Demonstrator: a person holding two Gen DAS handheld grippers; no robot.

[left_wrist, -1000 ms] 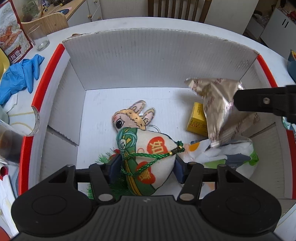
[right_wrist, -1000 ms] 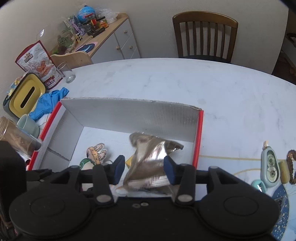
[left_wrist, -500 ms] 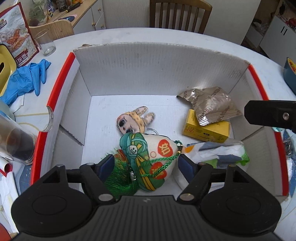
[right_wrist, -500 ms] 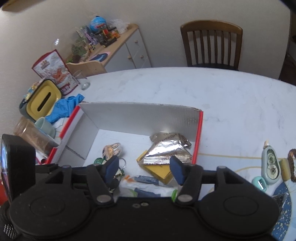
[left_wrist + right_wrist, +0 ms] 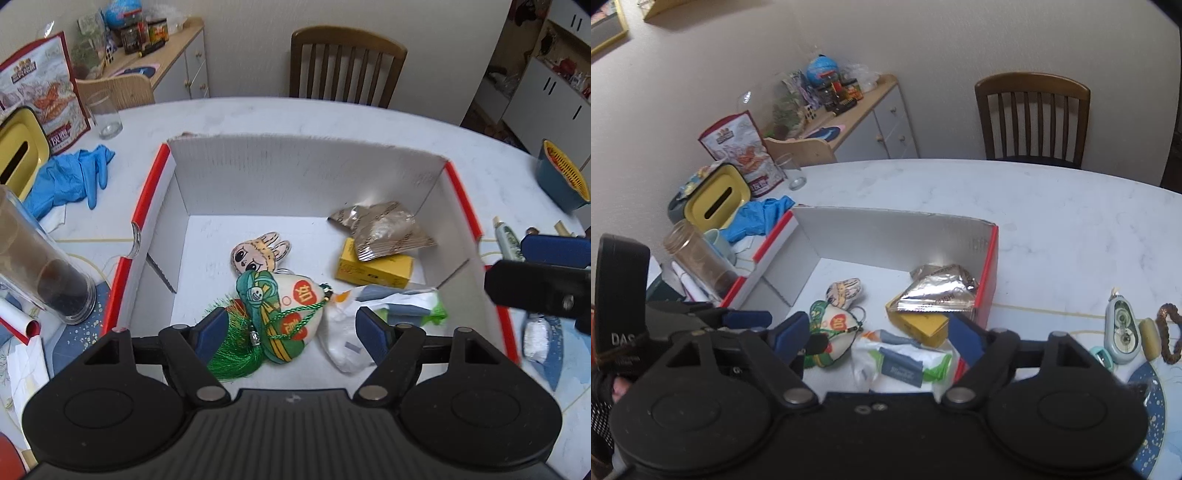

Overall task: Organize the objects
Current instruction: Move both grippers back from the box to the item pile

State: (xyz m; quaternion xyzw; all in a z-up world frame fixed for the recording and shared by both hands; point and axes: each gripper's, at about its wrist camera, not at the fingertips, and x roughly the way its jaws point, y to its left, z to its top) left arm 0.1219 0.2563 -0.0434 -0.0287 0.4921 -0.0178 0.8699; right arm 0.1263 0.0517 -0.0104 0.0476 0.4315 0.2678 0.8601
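You are holding your left gripper [image 5: 291, 328] and right gripper [image 5: 875, 338] with jaws wide, gripping nothing. The shiny silver foil packet [image 5: 384, 230] is lying on the yellow box [image 5: 373, 267] inside the white cardboard box [image 5: 295, 173].

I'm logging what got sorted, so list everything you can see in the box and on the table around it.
Cardboard box: 1, white with red edges, table centre.
Embroidered pouch: 1, white and green with green tassel, box floor, front.
Rabbit charm: 1, tan, beside the pouch.
Yellow carton: 1, box right.
Foil packet: 1, silver, on the carton.
Plastic bag: 1, white and green, box front right.
Blue gloves: left of the box.
Drinking glass: 1, clear, far left.
Jar: 1, clear, dark contents, left.
Correction tape: 1, pale, right of the box.
Left gripper: black, open, above the pouch.
Right gripper: black, open, empty.
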